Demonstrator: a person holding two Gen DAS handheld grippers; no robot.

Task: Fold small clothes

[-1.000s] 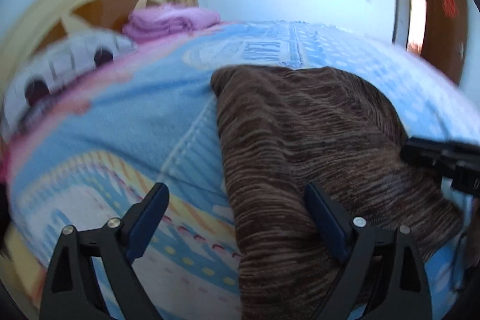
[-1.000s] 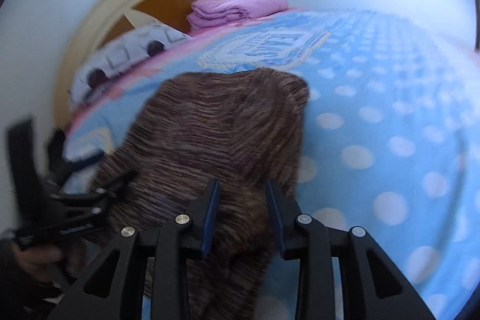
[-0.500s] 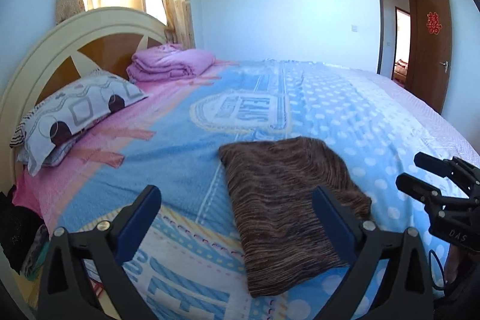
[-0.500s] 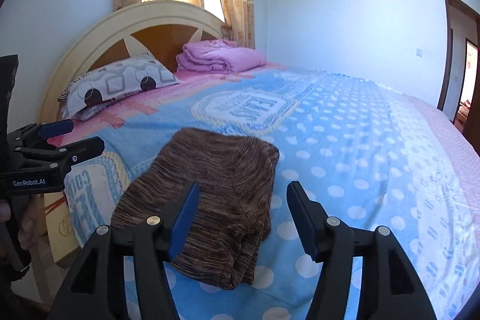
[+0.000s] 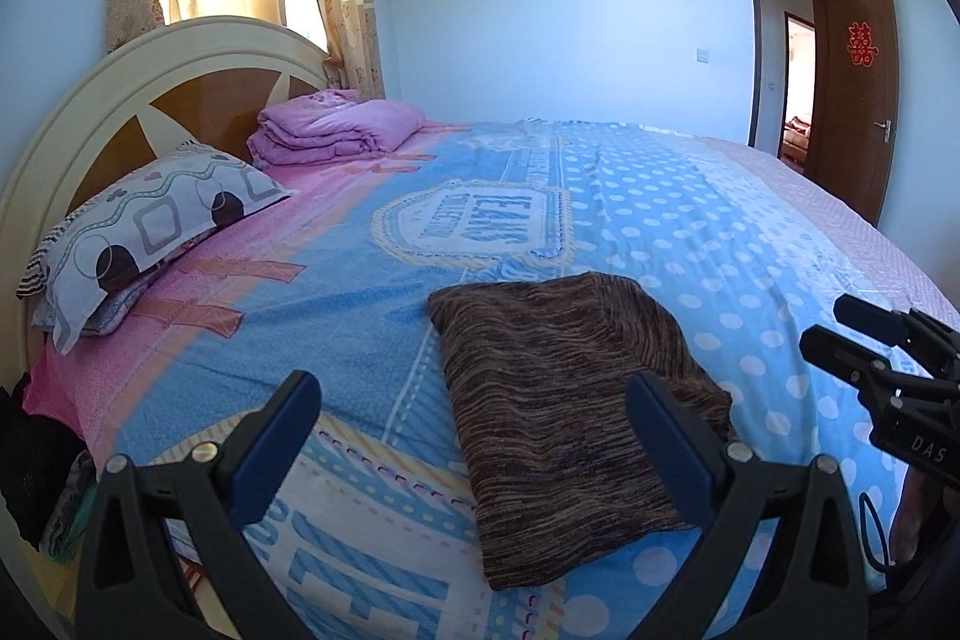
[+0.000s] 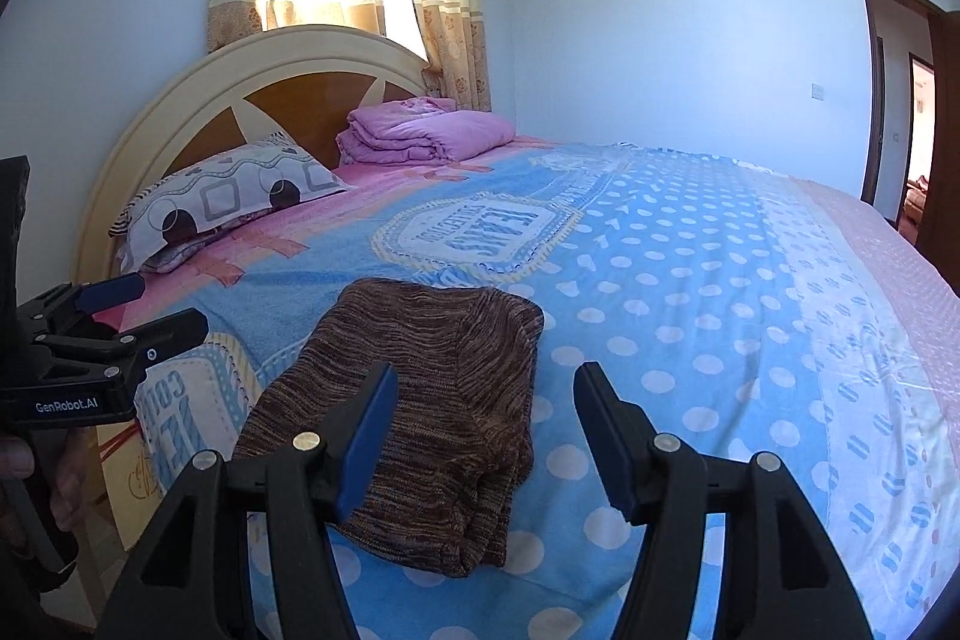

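- Left wrist view: the brown knit garment (image 5: 564,400) lay folded on the bed (image 5: 360,328), its long axis running away from the camera. The left gripper (image 5: 474,436) hovered above its near end, jaws wide and empty; the right finger covered part of the cloth. The right gripper (image 5: 864,340) was cut off at the frame edge.
- Right wrist view: the garment (image 6: 420,388) sat ahead and left of the right gripper (image 6: 486,430), jaws moderately apart, gripping nothing. Neither hand was clearly nearer.

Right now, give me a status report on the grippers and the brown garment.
Left gripper open, empty. Right gripper open, empty. Brown garment folded, flat on the bedspread, untouched. Nothing in the way.
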